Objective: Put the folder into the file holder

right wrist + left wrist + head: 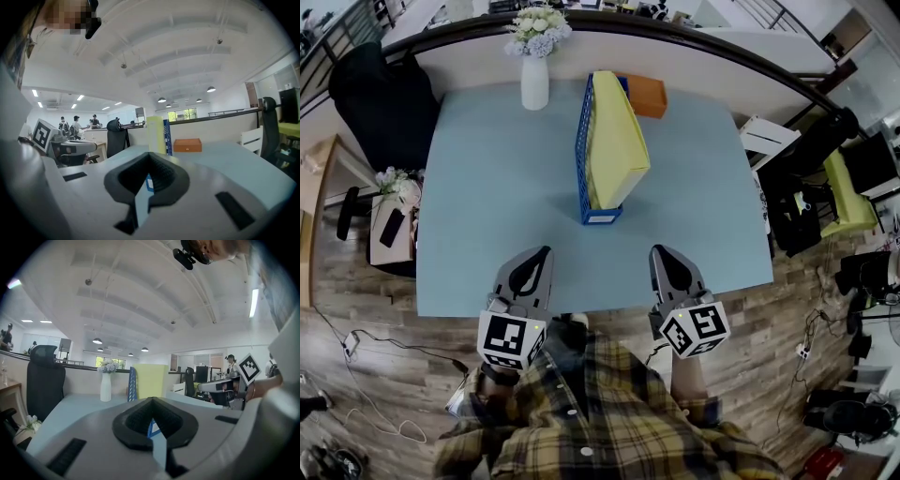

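A yellow folder [617,141] stands inside the blue file holder [584,150] in the middle of the light blue table [487,187], leaning to the right. Both grippers hover over the table's near edge, well short of the holder. My left gripper [543,253] is shut and holds nothing. My right gripper [660,253] is likewise shut and empty. The left gripper view has the folder [150,379] and holder [132,384] straight ahead beyond the shut jaws. In the right gripper view the folder [156,135] and holder [167,137] stand ahead too.
A white vase of flowers [534,66] stands at the table's far left, an orange box [647,96] behind the holder. A black office chair [380,103] is at the left, and chairs and a yellow-green seat [848,192] at the right. Cables lie on the wood floor.
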`<state>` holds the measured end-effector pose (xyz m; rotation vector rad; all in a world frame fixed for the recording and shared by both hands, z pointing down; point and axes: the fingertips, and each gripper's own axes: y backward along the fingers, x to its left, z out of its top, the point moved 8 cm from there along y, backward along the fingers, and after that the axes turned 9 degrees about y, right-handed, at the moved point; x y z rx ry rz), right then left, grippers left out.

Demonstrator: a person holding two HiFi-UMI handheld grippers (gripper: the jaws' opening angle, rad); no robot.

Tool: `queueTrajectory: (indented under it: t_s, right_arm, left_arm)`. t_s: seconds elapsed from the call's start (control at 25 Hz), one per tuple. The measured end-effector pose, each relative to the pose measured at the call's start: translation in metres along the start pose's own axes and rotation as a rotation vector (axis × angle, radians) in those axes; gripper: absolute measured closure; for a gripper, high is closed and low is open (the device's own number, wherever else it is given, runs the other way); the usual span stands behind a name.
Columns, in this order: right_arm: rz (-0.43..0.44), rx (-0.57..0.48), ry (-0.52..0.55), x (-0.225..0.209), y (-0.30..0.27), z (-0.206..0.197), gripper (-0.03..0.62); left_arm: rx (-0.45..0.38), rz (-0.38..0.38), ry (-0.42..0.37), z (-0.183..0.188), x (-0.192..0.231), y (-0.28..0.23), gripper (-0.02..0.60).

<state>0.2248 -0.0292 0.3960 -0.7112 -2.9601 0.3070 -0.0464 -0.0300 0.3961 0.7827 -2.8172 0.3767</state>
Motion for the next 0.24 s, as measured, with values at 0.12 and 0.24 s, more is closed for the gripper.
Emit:
queueTrajectory:
  t_s: [0.12, 0.24]
  right_arm:
    - [-0.001, 0.000, 0.001, -0.0020, -0.0014, 0.0016, 0.593]
    - [-0.001, 0.001, 0.001, -0.0046, -0.0014, 0.0022, 0.594]
  left_arm:
    - [0.006, -0.003, 0.006, 0.0003, 0.0019, -0.0019, 0.588]
    - [0.010, -0.011, 0.004, 0.0005, 0.0018, -0.0050, 0.588]
